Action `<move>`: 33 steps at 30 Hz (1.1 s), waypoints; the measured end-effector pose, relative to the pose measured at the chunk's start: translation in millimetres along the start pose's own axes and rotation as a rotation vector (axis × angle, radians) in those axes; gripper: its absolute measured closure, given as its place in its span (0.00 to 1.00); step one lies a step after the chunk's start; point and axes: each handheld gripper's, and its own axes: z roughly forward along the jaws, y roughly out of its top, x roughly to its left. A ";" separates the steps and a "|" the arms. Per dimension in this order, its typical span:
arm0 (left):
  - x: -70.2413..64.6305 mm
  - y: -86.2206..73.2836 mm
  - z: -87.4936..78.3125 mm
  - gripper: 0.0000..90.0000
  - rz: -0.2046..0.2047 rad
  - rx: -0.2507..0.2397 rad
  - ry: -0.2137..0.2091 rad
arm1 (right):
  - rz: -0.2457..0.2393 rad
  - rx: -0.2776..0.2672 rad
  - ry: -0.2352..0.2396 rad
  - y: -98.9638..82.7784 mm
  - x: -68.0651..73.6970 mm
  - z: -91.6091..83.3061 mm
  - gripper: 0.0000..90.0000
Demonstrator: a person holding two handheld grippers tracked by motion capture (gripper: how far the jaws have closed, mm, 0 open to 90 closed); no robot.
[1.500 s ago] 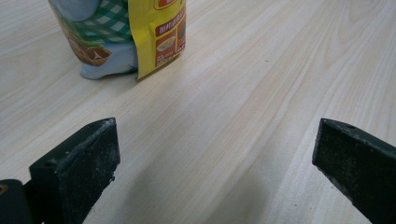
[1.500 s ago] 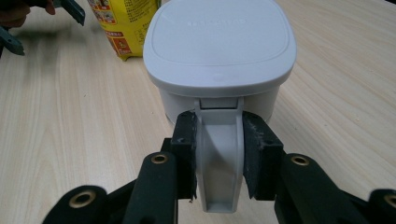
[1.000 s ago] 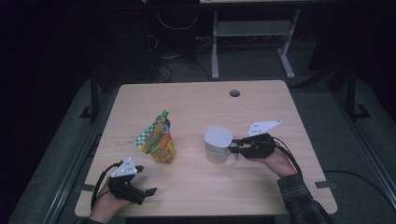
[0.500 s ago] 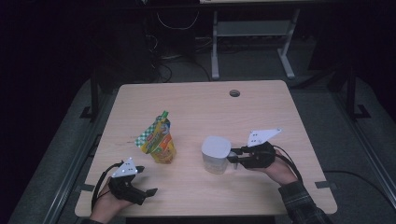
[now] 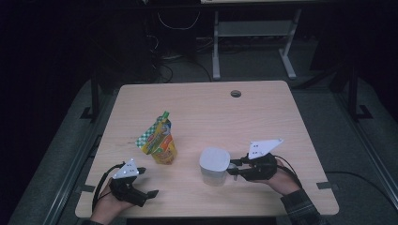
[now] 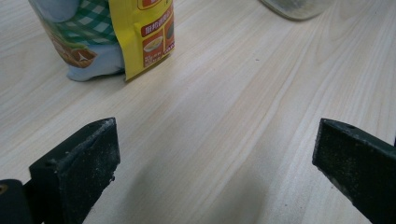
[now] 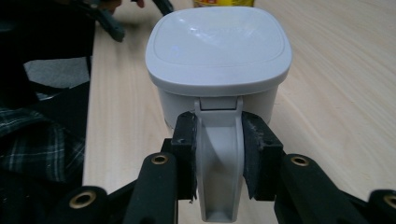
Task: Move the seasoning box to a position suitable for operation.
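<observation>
A white lidded container with a side handle stands on the wooden table near the front. My right gripper is shut on that handle, coming in from the container's right. A yellow and green stand-up food pouch stands left of the container. My left gripper rests low at the table's front left, in front of the pouch, with its jaws wide open and bare wood between them.
A round cable hole sits in the table's far side. A metal desk frame stands on the dark floor behind the table. A plaid sleeve shows beside the right gripper's jaws.
My right gripper has drawn the container toward the table's front edge, keeping hold of its handle. The left gripper and the pouch have stayed where they were.
</observation>
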 end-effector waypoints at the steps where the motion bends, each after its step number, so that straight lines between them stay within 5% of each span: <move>1: 0.0 0.0 0.0 0.00 0.001 0.000 0.000 | -0.002 0.003 0.012 -0.6 2.7 0.1 0.76; 13: -0.2 -0.5 0.9 0.00 -0.002 0.006 -0.007 | -0.012 0.022 0.028 -4.7 10.1 0.4 0.74; 26: -1.3 0.3 0.5 0.00 -0.003 0.016 -0.014 | 0.049 -0.016 -0.041 -16.0 13.8 -19.6 0.52; 33: -3.3 0.6 0.1 0.00 -0.004 0.017 -0.018 | 0.101 -0.027 -0.070 -30.6 21.9 -31.1 0.59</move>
